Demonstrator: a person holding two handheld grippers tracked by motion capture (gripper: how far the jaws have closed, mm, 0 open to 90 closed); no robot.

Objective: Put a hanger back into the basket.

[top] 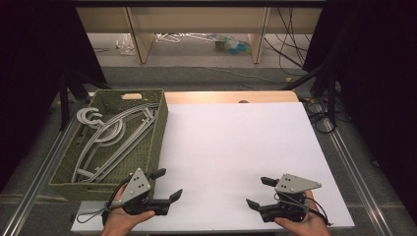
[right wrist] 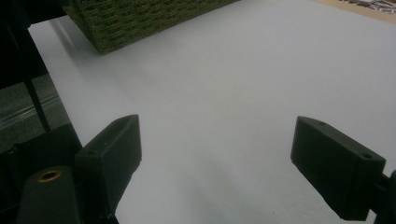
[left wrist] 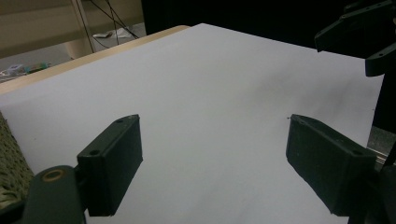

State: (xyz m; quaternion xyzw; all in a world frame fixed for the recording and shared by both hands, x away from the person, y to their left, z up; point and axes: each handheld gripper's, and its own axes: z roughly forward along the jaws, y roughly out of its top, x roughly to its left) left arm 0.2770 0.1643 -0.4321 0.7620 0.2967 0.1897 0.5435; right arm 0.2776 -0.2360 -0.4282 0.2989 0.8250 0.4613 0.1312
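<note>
A green woven basket (top: 153,140) stands on the left of the white table top (top: 236,142) and holds several grey clothes hangers (top: 110,135). My left gripper (top: 168,184) rests in a hand at the table's near left, just in front of the basket's near corner. It is open, with nothing between its jaws (left wrist: 219,154). My right gripper (top: 258,191) rests in the other hand at the near right, also open and empty (right wrist: 217,158), and points left towards the basket (right wrist: 140,18). The right gripper (left wrist: 359,37) also shows far off in the left gripper view.
Beyond the white sheet runs a strip of bare wooden table edge (top: 231,96). Further back are wooden furniture legs (top: 140,42), cables and clutter on the floor. Metal rails (top: 354,172) run along both table sides. Dark curtains close off left and right.
</note>
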